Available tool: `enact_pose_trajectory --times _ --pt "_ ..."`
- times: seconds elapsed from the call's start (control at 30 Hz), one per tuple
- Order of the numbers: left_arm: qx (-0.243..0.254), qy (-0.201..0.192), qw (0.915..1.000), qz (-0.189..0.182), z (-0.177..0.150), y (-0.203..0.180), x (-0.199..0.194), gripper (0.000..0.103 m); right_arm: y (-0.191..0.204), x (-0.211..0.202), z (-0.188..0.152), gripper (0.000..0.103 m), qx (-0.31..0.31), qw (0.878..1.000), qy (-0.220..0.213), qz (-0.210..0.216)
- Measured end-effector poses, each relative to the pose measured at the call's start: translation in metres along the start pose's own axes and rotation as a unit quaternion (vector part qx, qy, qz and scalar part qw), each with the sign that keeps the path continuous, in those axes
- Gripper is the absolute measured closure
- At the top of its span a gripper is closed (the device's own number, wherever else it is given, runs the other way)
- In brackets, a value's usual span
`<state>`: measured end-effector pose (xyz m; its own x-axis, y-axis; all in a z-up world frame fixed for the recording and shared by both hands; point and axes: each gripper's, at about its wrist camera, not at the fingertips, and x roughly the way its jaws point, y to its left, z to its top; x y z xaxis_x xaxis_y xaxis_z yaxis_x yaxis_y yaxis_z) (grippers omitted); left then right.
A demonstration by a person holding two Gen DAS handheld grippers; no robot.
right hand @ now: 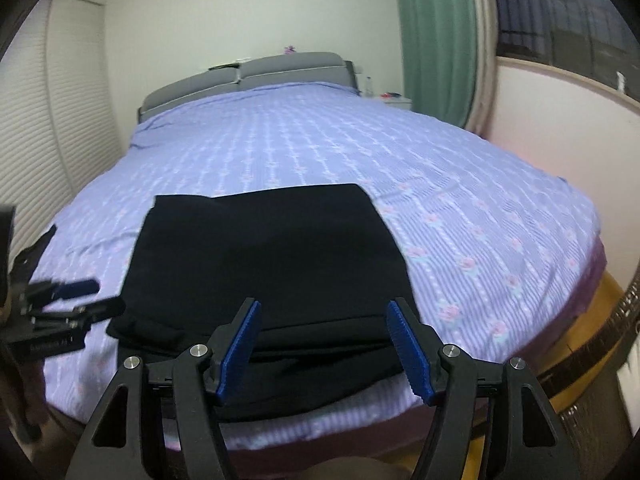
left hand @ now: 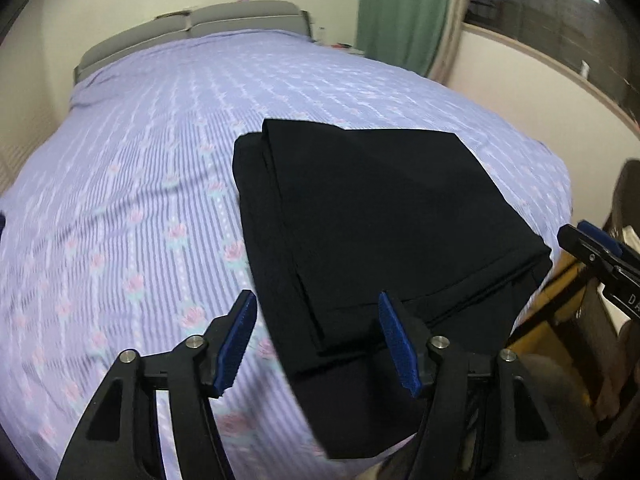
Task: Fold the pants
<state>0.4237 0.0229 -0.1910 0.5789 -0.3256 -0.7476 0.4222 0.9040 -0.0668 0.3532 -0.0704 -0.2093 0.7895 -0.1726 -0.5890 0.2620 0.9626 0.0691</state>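
Pants (left hand: 384, 216), black and already folded into a thick rectangular stack, lie flat on the bed (left hand: 132, 184) near its foot edge, on a lilac striped sheet with small pink flowers. One layer at the bottom sticks out past the stack toward the foot of the bed. The left gripper (left hand: 318, 344) hangs just above the near corner of the stack with its jaws wide apart, nothing between the blue pads. The right gripper (right hand: 324, 350) hovers at the near edge of the stack, jaws likewise spread and empty; whether either pad brushes the cloth is hard to say from these angles. Each gripper shows at the edge of the other's view, the left one blurred. Around the bed: a grey headboard (right hand: 248, 76) at the far end, a green curtain (right hand: 436, 36) beside a dark window (right hand: 560, 20), and a white slatted door (right hand: 36, 120) on the left wall. Nothing lies on top of the pants
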Motion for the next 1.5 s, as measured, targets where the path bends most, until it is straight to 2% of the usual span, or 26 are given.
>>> enact_pose_trajectory --times 0.03,0.13,0.3,0.43,0.47,0.6,0.7,0.73,0.77,0.8,0.83,0.87,0.9,0.93,0.97,1.0,1.1,1.2,1.27,1.4,1.5 --pt "-0.005 0.001 1.0000 -0.002 -0.002 -0.003 0.001 0.048 -0.002 0.000 0.000 0.037 0.004 1.000 0.001 -0.001" --pt "-0.024 0.019 0.9995 -0.009 -0.007 -0.008 0.015 0.061 -0.011 0.001 0.000 0.037 0.022 1.000 0.010 -0.003" --pt "-0.059 0.026 0.9978 0.011 -0.015 -0.004 0.033 0.077 -0.027 0.011 0.001 0.036 0.058 0.998 0.031 0.001" --pt "-0.077 0.026 0.9966 0.007 -0.023 -0.005 0.028 0.081 -0.038 0.015 0.001 0.037 0.075 0.996 0.044 -0.005" --pt "-0.077 0.027 0.9966 0.009 -0.027 -0.007 0.025 0.087 -0.040 0.016 0.002 0.036 0.077 0.996 0.046 -0.006" --pt "-0.073 0.023 0.9970 0.013 -0.044 -0.011 0.018 0.087 -0.047 0.016 0.004 0.036 0.082 0.995 0.054 -0.008" --pt "-0.069 0.018 0.9974 0.011 -0.045 -0.012 0.016 0.087 -0.047 0.018 0.005 0.036 0.079 0.995 0.063 -0.004" --pt "-0.072 0.018 0.9972 0.009 -0.044 -0.012 0.015 0.084 -0.046 0.019 0.005 0.036 0.077 0.995 0.067 0.000" --pt "-0.078 0.018 0.9968 0.006 -0.041 -0.011 0.012 0.075 -0.046 0.021 0.006 0.036 0.075 0.995 0.070 0.003" --pt "-0.082 0.017 0.9964 0.006 -0.039 -0.010 0.009 0.053 -0.045 0.021 0.007 0.037 0.070 0.995 0.073 0.007" --pt "-0.088 0.011 0.9960 0.012 -0.037 -0.009 0.005 0.038 -0.044 0.022 0.009 0.036 0.063 0.995 0.076 0.010" --pt "-0.094 0.000 0.9953 0.020 -0.036 -0.007 -0.001 0.017 -0.044 0.023 0.011 0.036 0.060 0.995 0.076 0.013" --pt "-0.100 -0.011 0.9946 0.023 -0.035 -0.004 -0.006 0.015 -0.045 0.024 0.013 0.036 0.057 0.995 0.078 0.018" --pt "-0.109 -0.021 0.9935 0.024 -0.033 -0.001 -0.011 0.015 -0.047 0.026 0.016 0.033 0.061 0.994 0.083 0.029" --pt "-0.117 -0.021 0.9925 0.026 -0.032 0.002 -0.012 0.015 -0.051 0.029 0.019 0.024 0.066 0.993 0.087 0.037" --pt "-0.130 -0.018 0.9909 0.029 -0.030 0.006 -0.012 0.015 -0.055 0.031 0.021 0.022 0.072 0.992 0.089 0.044" --pt "-0.166 -0.001 0.9849 0.050 -0.028 0.016 -0.001 0.015 -0.068 0.038 0.026 0.021 0.075 0.993 0.086 0.044" --pt "-0.200 0.017 0.9785 0.048 -0.030 0.019 0.016 0.015 -0.082 0.052 0.028 0.021 0.087 0.990 0.090 0.063" --pt "-0.210 0.027 0.9761 0.050 -0.032 0.016 0.026 0.015 -0.093 0.067 0.028 0.021 0.109 0.983 0.106 0.100" --pt "-0.213 0.041 0.9746 0.054 -0.034 0.004 0.043 0.015 -0.112 0.104 0.021 0.021 0.154 0.961 0.156 0.171" --pt "-0.210 0.046 0.9749 0.059 -0.035 0.005 0.052 0.011 -0.120 0.127 0.009 0.021 0.174 0.948 0.188 0.188"
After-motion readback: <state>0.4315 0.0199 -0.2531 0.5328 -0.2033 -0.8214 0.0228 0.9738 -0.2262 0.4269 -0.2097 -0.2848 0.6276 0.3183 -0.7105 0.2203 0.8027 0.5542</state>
